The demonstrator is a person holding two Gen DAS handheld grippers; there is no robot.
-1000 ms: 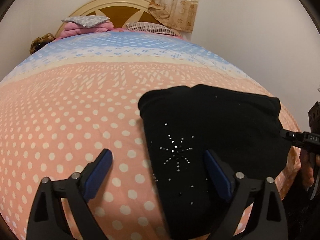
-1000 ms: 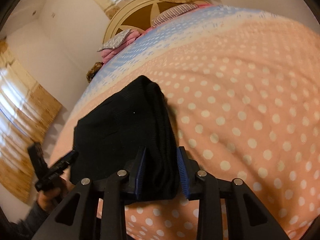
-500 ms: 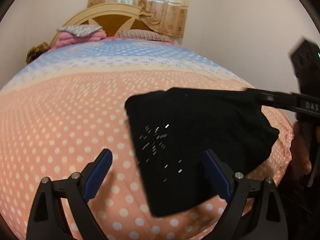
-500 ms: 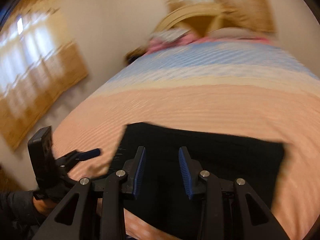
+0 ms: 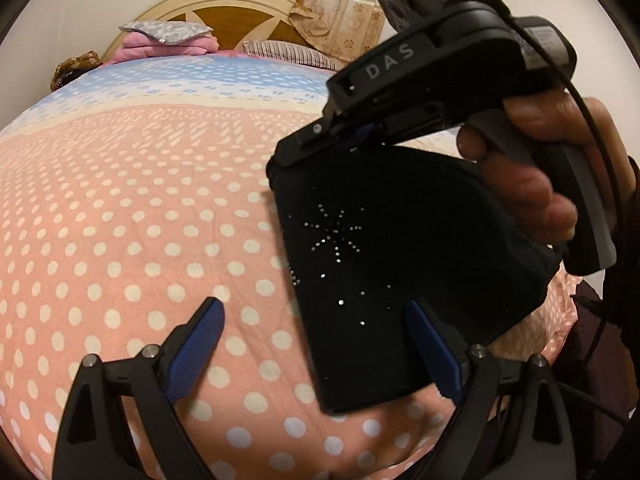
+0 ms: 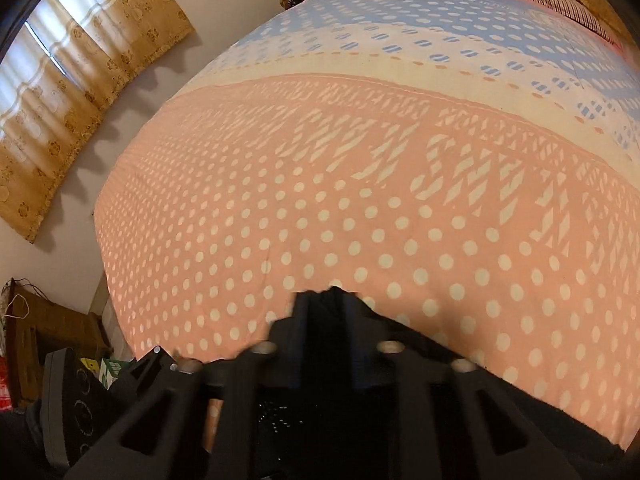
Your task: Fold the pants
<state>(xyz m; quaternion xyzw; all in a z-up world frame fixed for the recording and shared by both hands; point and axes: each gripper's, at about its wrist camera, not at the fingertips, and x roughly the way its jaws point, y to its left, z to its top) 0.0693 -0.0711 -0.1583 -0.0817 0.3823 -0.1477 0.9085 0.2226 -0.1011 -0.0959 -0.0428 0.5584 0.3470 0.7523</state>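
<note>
The folded black pants (image 5: 384, 272) with a rhinestone star hang above the pink polka-dot bedspread (image 5: 132, 208), lifted by their top edge. My right gripper (image 5: 320, 148) is shut on that top edge, seen from the left wrist view with the hand around its handle. In the right wrist view the right gripper (image 6: 326, 300) pinches black fabric (image 6: 328, 312) between closed jaws. My left gripper (image 5: 316, 344) is open and empty, low in front of the pants, its right finger overlapping the hanging cloth.
The bed's headboard (image 5: 224, 12), pillows (image 5: 168, 36) and curtain (image 5: 320, 0) are at the far end. A curtained window (image 6: 60, 92) and a wooden cabinet (image 6: 44, 336) stand left of the bed in the right wrist view.
My right gripper has lifted the pants off the bed and carried them up and leftward, closer to the left wrist camera. The left gripper stays open and hardly moves.
</note>
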